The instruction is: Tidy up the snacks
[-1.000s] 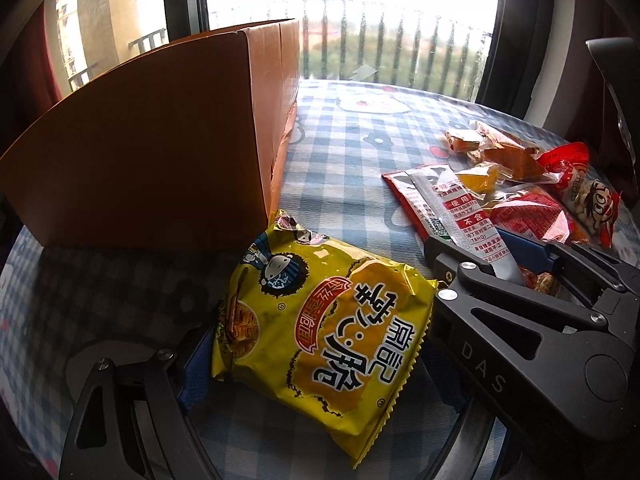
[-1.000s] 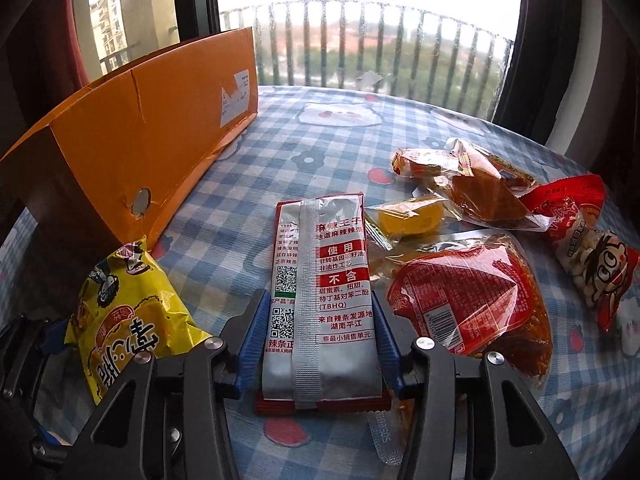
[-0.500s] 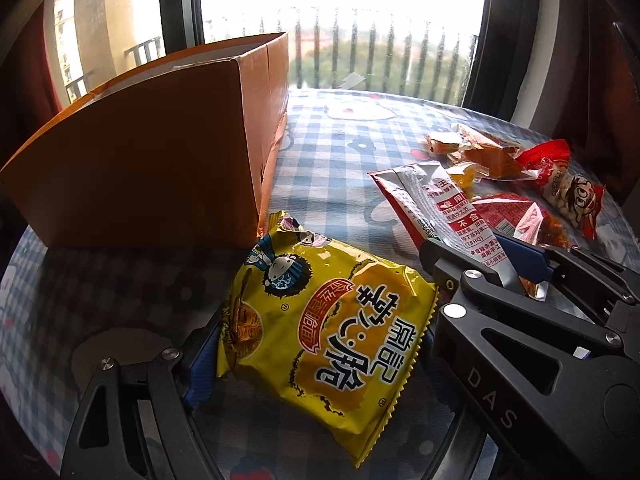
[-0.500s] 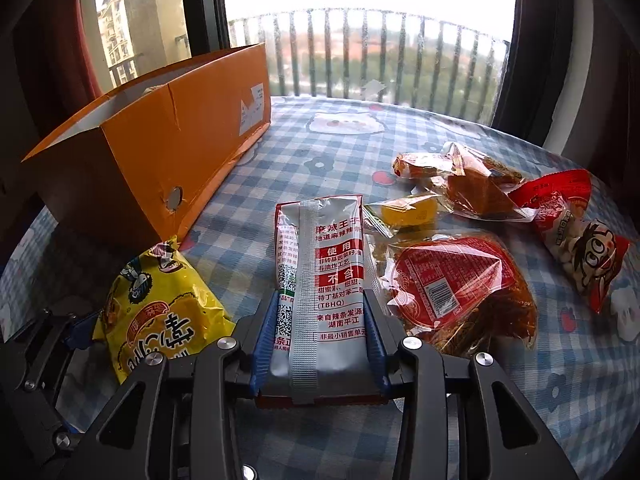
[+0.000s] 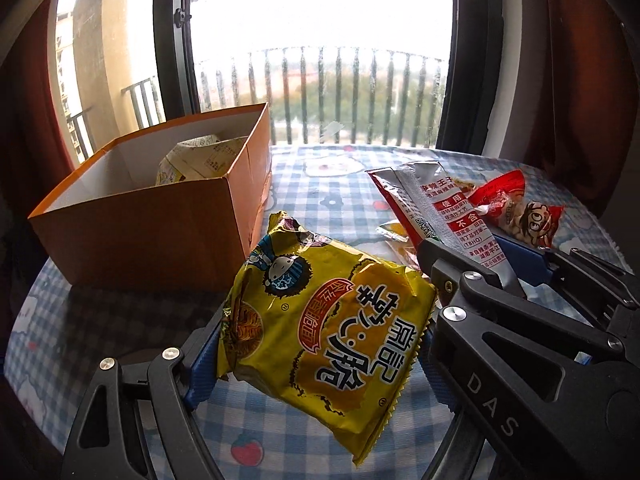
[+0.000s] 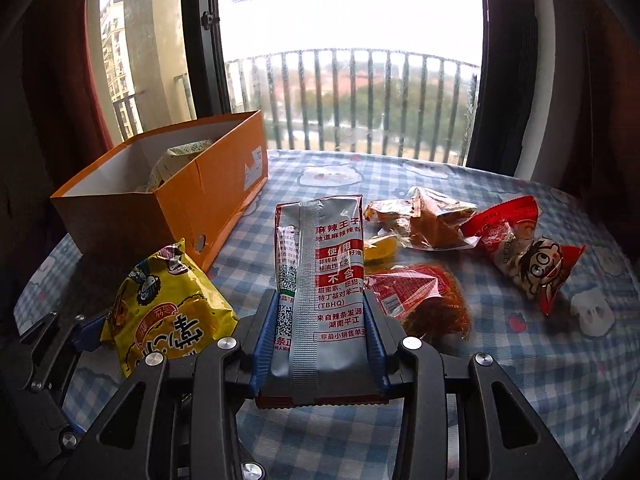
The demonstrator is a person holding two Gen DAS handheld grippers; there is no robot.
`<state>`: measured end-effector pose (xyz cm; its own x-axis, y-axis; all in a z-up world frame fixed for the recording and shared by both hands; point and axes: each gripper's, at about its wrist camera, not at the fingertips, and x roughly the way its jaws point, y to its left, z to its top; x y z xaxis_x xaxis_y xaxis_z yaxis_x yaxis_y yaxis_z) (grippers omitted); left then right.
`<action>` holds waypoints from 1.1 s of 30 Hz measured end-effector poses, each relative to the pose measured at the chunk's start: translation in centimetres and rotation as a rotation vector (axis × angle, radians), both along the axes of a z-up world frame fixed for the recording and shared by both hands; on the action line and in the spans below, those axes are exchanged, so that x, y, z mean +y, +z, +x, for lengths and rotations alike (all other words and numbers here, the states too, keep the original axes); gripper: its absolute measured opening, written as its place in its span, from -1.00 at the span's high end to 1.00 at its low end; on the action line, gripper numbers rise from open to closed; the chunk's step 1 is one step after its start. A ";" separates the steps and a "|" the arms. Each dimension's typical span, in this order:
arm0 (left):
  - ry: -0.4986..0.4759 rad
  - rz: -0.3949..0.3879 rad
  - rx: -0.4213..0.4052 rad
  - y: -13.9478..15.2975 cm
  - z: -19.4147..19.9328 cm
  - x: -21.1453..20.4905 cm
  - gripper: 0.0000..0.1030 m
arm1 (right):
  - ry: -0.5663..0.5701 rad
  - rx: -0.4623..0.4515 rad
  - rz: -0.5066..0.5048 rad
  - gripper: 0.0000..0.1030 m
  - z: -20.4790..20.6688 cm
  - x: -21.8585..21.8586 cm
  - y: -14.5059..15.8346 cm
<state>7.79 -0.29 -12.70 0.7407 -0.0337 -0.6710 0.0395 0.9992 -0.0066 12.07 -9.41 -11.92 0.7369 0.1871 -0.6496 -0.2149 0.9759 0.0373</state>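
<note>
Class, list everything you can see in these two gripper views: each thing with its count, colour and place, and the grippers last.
box: 1, orange, open, left on table, pale packet inside
yellow packet: 1, yellow, held by left gripper
silver packet: 1, silver and red, held by right gripper
cartoon-face bag: 1, red, right side
other snack packets: about three, orange, yellow and red, mid-table
tablecloth: 1, blue-white check
left gripper: 1, black, blue pads, shut on yellow packet
right gripper: 1, black, blue pads, shut on silver packet

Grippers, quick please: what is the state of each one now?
Left gripper: closed on the yellow noodle packet.
Right gripper: closed on the silver and red snack pack.
</note>
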 end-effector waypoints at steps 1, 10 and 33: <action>0.000 0.004 -0.012 0.4 -0.1 -0.1 -0.65 | -0.001 -0.013 0.002 0.17 -0.1 -0.1 0.5; 0.023 0.013 -0.101 3.9 0.1 0.1 -0.66 | 0.010 -0.117 0.018 0.17 -0.3 0.1 4.1; 0.113 0.032 -0.256 8.1 4.6 5.9 -0.66 | 0.078 -0.265 0.054 0.17 5.1 6.9 8.0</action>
<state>12.43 5.63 -4.63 0.8839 0.0765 -0.4614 -0.0754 0.9969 0.0208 17.22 -2.53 -3.93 0.8615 0.2790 -0.4242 -0.2986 0.9542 0.0212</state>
